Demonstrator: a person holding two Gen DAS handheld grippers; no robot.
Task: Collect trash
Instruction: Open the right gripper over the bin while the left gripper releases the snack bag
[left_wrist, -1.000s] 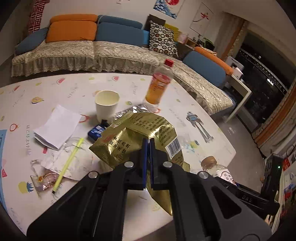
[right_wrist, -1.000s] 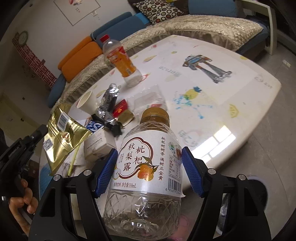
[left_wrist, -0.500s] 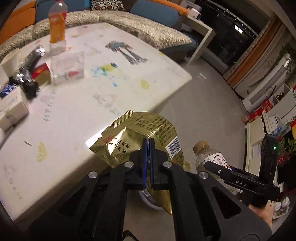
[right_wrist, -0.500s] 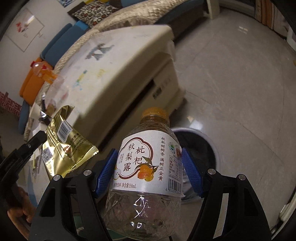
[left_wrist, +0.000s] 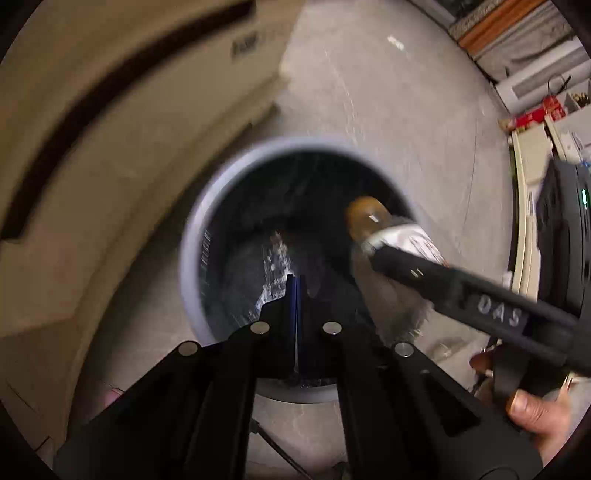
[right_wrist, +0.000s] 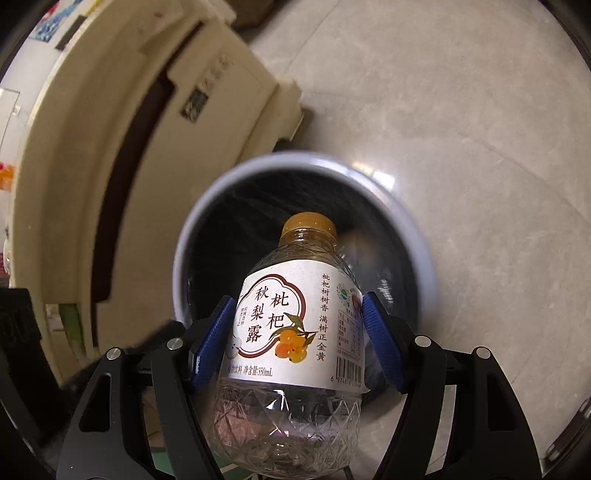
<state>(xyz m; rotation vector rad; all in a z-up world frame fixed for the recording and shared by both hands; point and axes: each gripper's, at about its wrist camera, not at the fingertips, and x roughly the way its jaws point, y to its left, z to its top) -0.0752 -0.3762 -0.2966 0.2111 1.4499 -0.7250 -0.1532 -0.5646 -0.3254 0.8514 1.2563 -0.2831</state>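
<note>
A round trash bin with a pale rim (left_wrist: 192, 258) and a black liner stands on the floor right below both grippers. My left gripper (left_wrist: 295, 286) hangs over its mouth, fingers shut together; no gold bag shows in front of them. A silvery crinkled strip (left_wrist: 271, 258) lies inside the bin beside the fingertips; I cannot tell whether it is held. My right gripper (right_wrist: 299, 332) is shut on an empty clear bottle (right_wrist: 306, 258) with an amber cap and white label. The bottle hangs cap-down over the bin's rim (right_wrist: 181, 258). The left wrist view shows the bottle (left_wrist: 369, 218) entering from the right.
The cream table base (right_wrist: 92, 166) curves close along the bin's left side. Grey tiled floor (right_wrist: 461, 147) lies open on the right. A person's hand (left_wrist: 535, 417) holds the right gripper's handle. Shelves with boxes (left_wrist: 535, 114) stand far right.
Both grippers swung off the table and dropped down over the bin. The gold bag that stuck out of the left fingers is gone from view. The bottle stays gripped.
</note>
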